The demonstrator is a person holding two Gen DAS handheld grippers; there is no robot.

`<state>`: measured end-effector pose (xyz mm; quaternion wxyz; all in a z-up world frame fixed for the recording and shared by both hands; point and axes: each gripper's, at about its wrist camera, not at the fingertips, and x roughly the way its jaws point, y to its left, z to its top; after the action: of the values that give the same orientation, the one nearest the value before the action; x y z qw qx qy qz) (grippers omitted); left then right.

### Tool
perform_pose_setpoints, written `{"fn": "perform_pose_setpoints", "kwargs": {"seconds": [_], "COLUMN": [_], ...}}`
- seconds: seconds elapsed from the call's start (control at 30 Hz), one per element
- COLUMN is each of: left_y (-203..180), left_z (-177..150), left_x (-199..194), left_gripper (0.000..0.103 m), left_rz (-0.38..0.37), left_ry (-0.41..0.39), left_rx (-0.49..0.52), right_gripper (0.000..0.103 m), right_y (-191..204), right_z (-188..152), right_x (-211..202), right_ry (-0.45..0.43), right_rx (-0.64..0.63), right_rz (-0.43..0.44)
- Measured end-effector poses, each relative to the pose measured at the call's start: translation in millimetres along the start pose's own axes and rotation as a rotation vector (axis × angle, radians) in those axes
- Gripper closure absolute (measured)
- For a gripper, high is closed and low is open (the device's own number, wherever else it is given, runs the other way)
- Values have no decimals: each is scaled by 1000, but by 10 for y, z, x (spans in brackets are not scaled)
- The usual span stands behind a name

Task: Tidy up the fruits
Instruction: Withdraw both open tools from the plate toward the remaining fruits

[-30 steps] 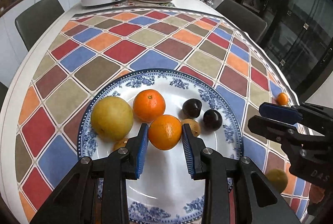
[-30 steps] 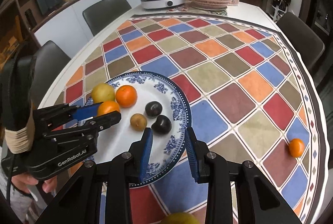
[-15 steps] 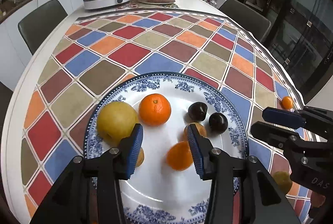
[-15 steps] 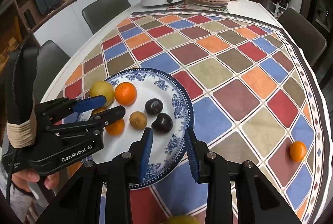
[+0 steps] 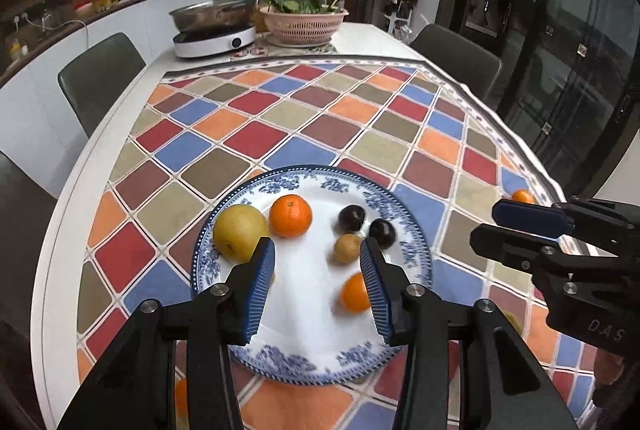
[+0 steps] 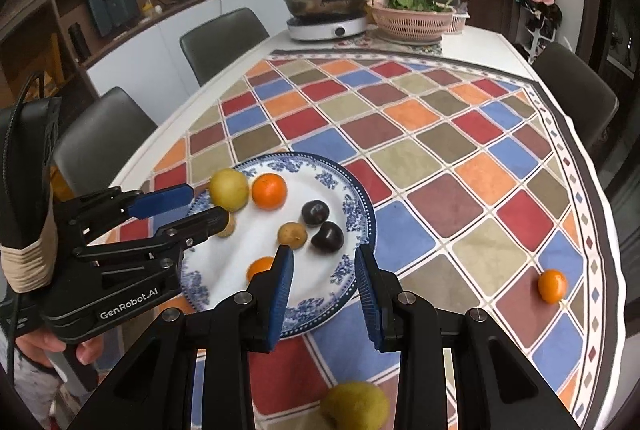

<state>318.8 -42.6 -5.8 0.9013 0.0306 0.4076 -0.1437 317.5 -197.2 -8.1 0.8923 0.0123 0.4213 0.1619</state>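
— What's on the round glazed plate (image 5: 416, 250)?

— A smooth yellow pear (image 5: 240, 232), two glossy oranges (image 5: 290, 215) (image 5: 354, 292), a small brown fruit (image 5: 347, 248) and two dark plums (image 5: 351, 218).

— And the left gripper (image 5: 318, 270)?

— Its ribbed blue pads (image 5: 262, 284) stand apart above the plate, empty.

— The right gripper (image 6: 324, 286)?

— Narrow gap, nothing clamped. One orange (image 6: 552, 286) sits alone on the checked cloth (image 6: 440, 150).

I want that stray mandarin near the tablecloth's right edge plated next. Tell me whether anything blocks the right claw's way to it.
Nothing visible does. The mandarin lies alone on the tablecloth, right of the right claw, with only bare cloth between them. The plate and a yellow-green fruit lie off that line.
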Motion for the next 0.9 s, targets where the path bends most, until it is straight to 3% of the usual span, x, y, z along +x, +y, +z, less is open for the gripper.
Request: {"fn": "perform_pose_setpoints", "kwargs": {"seconds": [0.5,0.6,0.9], "left_y": [-391,-472,-740], "left_z": [-166,-232,-424], "left_x": [-642,-679,-708], "left_gripper": [59,59,55], "left_rz": [-46,-61,-86], "left_ry": [-94,-94,-80], "left_rx": [-37,-34,-25], "right_gripper": [70,63,57], "right_y": [-18,-41,-141], "right_z": [-191,-260,-490], "right_x": [-632,-723,-932], "right_ry": [-98,-112,-131], "right_rx": [-23,-20,-47], "right_rz": [32,35,-5]}}
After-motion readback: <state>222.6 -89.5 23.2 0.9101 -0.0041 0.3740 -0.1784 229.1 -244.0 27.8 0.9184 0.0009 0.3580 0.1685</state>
